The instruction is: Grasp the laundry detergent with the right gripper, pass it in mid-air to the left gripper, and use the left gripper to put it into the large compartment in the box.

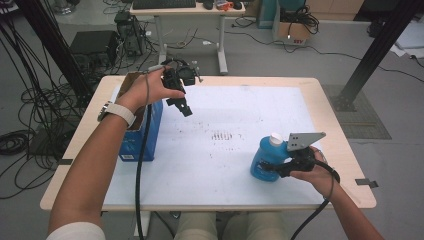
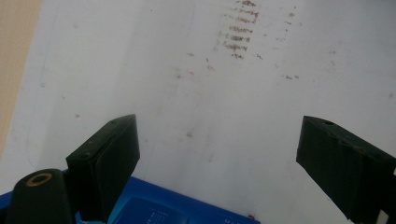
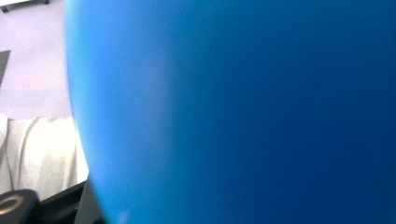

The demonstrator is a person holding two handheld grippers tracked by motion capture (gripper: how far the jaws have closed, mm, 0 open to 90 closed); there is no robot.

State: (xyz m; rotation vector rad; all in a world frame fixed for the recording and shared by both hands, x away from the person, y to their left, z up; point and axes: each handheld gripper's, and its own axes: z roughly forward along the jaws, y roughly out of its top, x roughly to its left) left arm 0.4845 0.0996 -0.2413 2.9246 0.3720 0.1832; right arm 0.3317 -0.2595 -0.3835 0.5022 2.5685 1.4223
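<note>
Right gripper [image 1: 281, 169] is clamped on the blue bottle [image 1: 266, 159], held at the lower body from the person's side. Bottle stands upright on the white mat [image 1: 225, 165], near the mat's front-right area, white cap [image 1: 275, 139] on top. In the right gripper view the bottle's blue wall [image 3: 243, 112] is pressed right up against the lens; jaw tips are hidden behind it, so the grip is read from the high view.

Left gripper [image 1: 182, 107] is held raised over the mat's left-rear part, jaws spread wide with nothing between them. In the left gripper view the two fingers [image 2: 109, 154] are seen well apart, bare stained mat [image 2: 219, 116] between them.

Blue box [image 1: 142, 132] stands on the left edge of the mat, directly under the left forearm; its top edge [image 2: 187, 212] is seen just below the left gripper's jaws. This is the only thing near the left gripper's path downward.

Between box and bottle the mat is open; only smudge marks [image 1: 222, 135] are seen at its middle. Bottle and box are well apart.

Bottle is near the mat's front edge; a strip of mat and wooden table [image 1: 345, 150] lies to its right. Far half of the mat lies bare. Left gripper's cable [image 1: 140, 170] hangs past the box's front face and over the table's front edge.
</note>
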